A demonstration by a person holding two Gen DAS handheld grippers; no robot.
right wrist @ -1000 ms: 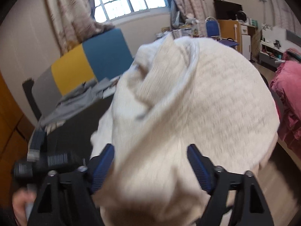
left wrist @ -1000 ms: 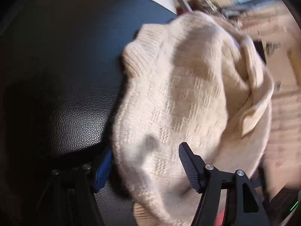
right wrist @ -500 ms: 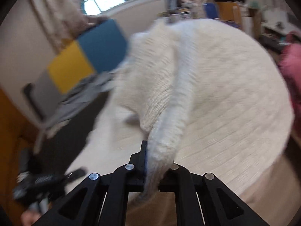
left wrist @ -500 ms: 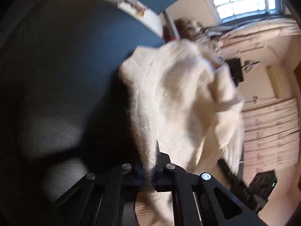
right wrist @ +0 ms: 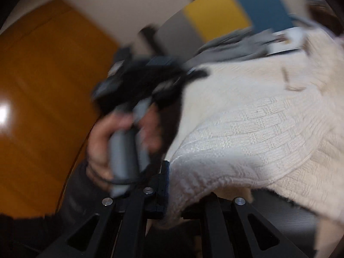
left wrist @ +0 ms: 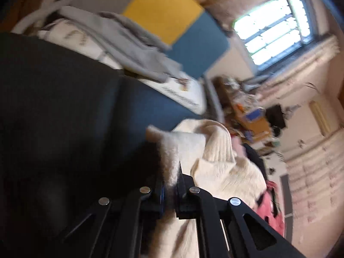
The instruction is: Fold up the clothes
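A cream knitted sweater (left wrist: 225, 176) hangs lifted over a black leather surface (left wrist: 64, 107). My left gripper (left wrist: 172, 180) is shut on a fuzzy edge of it, and the ribbed collar sits just to the right. In the right wrist view the sweater (right wrist: 258, 118) spreads wide to the right. My right gripper (right wrist: 172, 185) has a thick hem between its jaws, which are opening slightly while the pads still pinch the knit. A person's hand (right wrist: 101, 146) holds the blurred left gripper (right wrist: 193, 74) at the sweater's far edge.
Grey clothes (left wrist: 133, 43) lie piled at the back of the black surface, in front of a yellow and blue panel (left wrist: 163, 8). A bright window (left wrist: 275, 25) and cluttered shelves are beyond. An orange wooden door (right wrist: 43, 75) fills the left. Something pink (left wrist: 273, 210) lies low right.
Both grippers went from open around the sweater to shut on its edges. Both then swung fast and lifted the knit; the right view turned towards the orange door and the other hand.
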